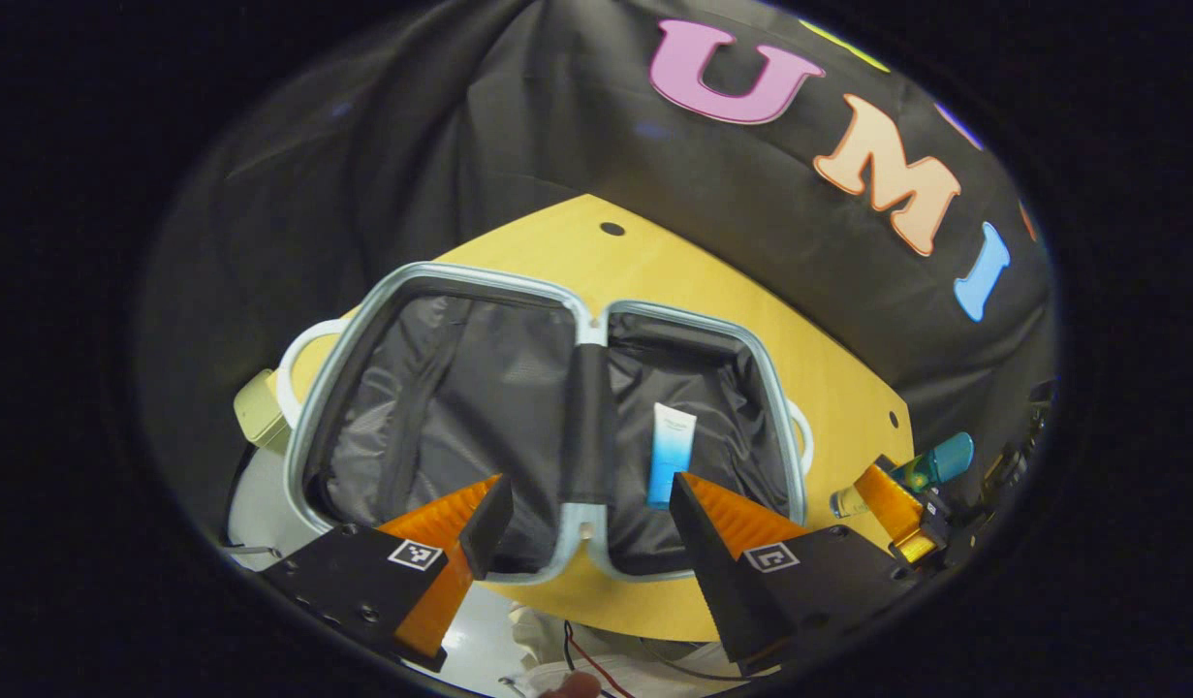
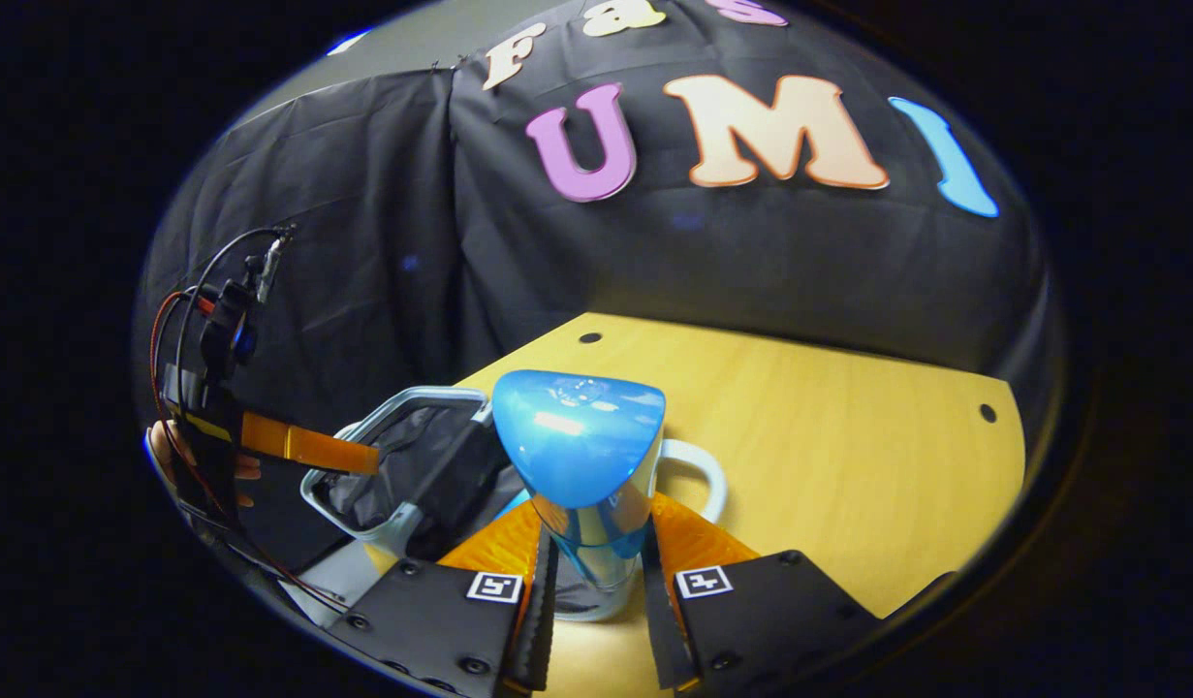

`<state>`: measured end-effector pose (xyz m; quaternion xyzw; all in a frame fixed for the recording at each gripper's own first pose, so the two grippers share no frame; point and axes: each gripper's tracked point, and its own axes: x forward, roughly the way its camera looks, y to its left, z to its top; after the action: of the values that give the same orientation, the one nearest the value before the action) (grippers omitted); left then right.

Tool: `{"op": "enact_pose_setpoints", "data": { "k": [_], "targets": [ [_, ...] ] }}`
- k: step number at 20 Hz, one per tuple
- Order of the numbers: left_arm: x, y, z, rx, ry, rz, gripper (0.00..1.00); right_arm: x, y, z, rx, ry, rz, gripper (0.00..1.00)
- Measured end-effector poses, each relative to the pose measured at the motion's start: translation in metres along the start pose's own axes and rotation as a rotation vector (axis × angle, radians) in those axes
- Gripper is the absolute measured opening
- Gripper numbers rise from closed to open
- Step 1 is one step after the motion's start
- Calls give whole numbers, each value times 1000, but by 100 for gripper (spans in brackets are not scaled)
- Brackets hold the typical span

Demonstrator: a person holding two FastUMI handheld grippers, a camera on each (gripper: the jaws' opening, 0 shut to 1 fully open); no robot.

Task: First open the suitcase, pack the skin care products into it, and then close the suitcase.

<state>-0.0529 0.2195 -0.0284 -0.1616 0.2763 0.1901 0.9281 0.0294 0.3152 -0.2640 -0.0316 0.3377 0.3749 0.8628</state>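
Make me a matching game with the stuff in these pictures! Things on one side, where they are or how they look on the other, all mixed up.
Things:
1. suitcase
2. white and blue tube
3. blue-capped bottle
4. left gripper

Places or states:
A. held between the jaws of the right gripper
B. lying inside the suitcase's right half
C. jaws wide apart, holding nothing
D. open flat on the yellow table

Pairs: 1-D, 2-B, 3-A, 4-C
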Motion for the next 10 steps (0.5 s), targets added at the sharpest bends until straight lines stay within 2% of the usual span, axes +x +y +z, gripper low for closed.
{"op": "enact_pose_setpoints", "data": {
  "k": [2, 3, 5, 6, 8, 10],
  "targets": [
    [-7, 22, 0, -23, -7, 26, 96, 28, 21, -21, 3, 81, 41, 40],
    [-10, 31, -1, -37, -10, 37, 96, 40, 27, -35, 2, 126, 47, 43],
    [-17, 48, 3, -64, -26, 54, 96, 60, 35, -56, -5, 205, 55, 40],
    [-20, 55, 5, -77, -34, 58, 96, 68, 38, -63, -10, 231, 55, 43],
    [-24, 66, 6, -101, -44, 67, 96, 77, 40, -76, -24, 282, 47, 43],
    [-28, 77, 8, -118, -54, 79, 96, 83, 38, -89, -27, 323, 29, 40]
  ]
}}
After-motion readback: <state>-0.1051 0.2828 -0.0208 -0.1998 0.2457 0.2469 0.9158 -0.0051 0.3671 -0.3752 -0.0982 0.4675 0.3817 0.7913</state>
